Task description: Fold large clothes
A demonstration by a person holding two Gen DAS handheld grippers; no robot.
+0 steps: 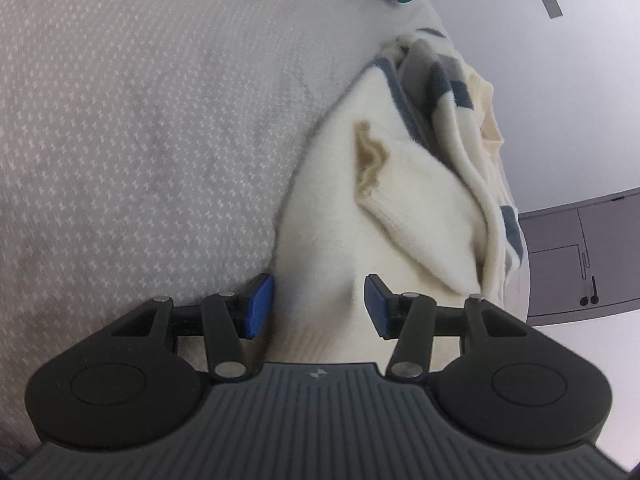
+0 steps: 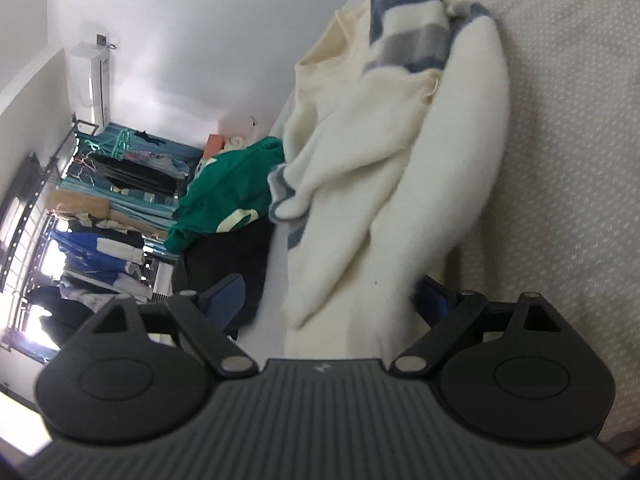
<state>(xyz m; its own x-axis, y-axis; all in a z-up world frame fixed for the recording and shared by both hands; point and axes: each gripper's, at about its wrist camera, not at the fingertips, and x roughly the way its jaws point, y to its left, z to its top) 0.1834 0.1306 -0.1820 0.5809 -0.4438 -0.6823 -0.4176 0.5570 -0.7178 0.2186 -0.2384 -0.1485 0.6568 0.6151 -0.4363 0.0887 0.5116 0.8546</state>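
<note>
A fluffy cream knit sweater with blue-grey stripes (image 1: 400, 200) is bunched along the right edge of the grey patterned bed cover (image 1: 140, 140), straddled by both grippers.

The left gripper (image 1: 319, 306) is held with jaws apart around a near fold, seemingly for a grasp; whether the pads press cannot be told. The right gripper (image 2: 332, 300) is spread wide over the near hem, nothing clamped. Open cover is left on the left for spreading; a green garment (image 2: 224, 196) lies far off.
</note>
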